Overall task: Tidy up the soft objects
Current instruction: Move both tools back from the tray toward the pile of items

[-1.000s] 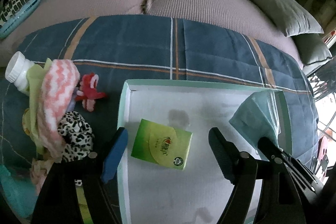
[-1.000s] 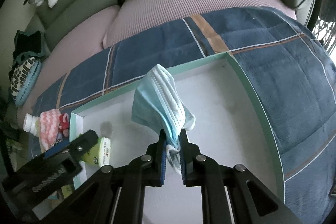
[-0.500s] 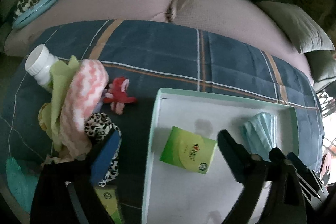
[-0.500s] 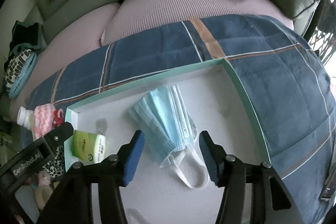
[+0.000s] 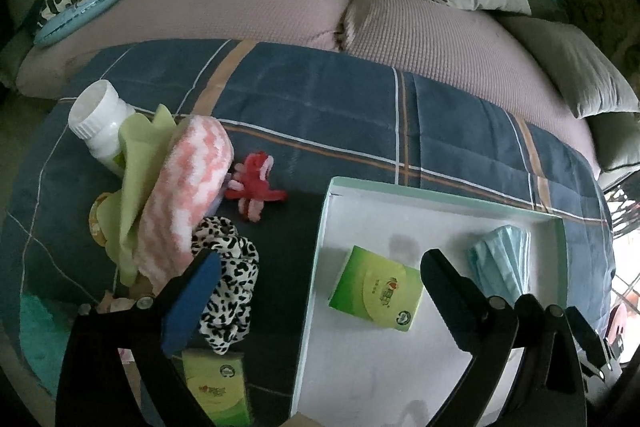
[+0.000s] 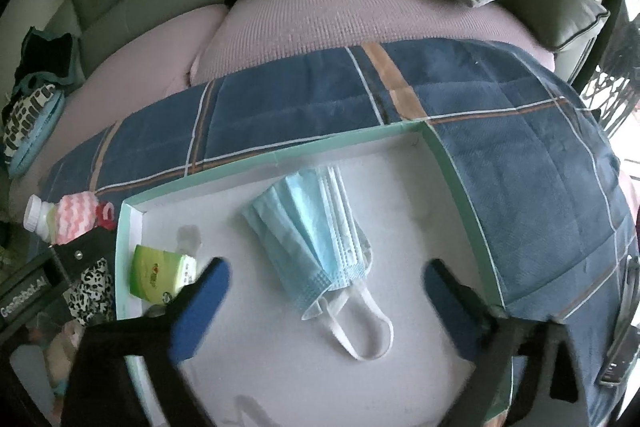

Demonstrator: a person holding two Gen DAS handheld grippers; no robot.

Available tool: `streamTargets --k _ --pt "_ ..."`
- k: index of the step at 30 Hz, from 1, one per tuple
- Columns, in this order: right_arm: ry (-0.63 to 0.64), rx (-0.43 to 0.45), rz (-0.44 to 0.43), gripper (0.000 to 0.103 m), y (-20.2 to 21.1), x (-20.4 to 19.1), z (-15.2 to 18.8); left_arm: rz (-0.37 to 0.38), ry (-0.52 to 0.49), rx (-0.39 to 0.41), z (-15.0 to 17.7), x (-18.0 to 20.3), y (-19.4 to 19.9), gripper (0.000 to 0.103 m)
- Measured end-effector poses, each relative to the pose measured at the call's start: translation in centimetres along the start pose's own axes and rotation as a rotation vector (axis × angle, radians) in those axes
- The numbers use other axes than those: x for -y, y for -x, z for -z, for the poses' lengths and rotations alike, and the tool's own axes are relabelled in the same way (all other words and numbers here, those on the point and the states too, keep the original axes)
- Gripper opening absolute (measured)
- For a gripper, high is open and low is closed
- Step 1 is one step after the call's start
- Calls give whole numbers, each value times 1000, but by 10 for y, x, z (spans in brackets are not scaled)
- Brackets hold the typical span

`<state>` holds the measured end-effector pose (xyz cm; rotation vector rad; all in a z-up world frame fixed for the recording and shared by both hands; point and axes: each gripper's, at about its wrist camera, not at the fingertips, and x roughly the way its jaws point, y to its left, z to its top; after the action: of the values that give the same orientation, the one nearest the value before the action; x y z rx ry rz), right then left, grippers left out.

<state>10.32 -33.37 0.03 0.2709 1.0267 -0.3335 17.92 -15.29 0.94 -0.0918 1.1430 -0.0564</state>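
Right wrist view looks down into a shallow white tray (image 6: 456,171) with a mint-green rim, set on a blue plaid blanket (image 6: 520,155). A pale blue face mask (image 6: 312,227) lies flat on the tray floor near the middle, its white ear loops trailing toward six o'clock. The right gripper (image 6: 328,291) hangs over it with its jaws opening — nothing pressed between them, the mask's lower end and loops lying in the gap, free of both pads. At nine o'clock in the tray sits a green tissue pack (image 6: 158,275).

From the left wrist camera, the left gripper (image 5: 320,275) stands wide and empty, straddling the tray's left wall, its blue-padded finger outside the tray and its other finger over the tray floor. The same green pack (image 5: 376,287) rests just inside, the mask (image 5: 500,259) at three o'clock. Outside the tray, toward nine o'clock, a heap of soft things lies on the blanket — a pink-and-white sock (image 5: 188,187), a leopard-print scrunchie (image 5: 232,279), a red pipe-cleaner figure (image 5: 256,183), a pale green cloth (image 5: 136,163) — beside a white bottle (image 5: 100,123). A second green pack (image 5: 216,387) lies at seven o'clock.
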Motion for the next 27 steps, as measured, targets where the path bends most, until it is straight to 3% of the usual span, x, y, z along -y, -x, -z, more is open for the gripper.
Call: streamTargets --k 7,12,17,27 --pt "-1 24 0 103 6 -1 -2 -7 -2 14 0 -10 15 100" --pt "-76 35 -66 103 15 4 -3 -39 -12 51 -2 -25 31 100" --pt "-88 61 -80 103 22 0 -3 -45 44 83 -4 -56 47 100" --pt "-2 122 -54 103 36 -35 -1 -198 116 146 -2 -118 75 100"
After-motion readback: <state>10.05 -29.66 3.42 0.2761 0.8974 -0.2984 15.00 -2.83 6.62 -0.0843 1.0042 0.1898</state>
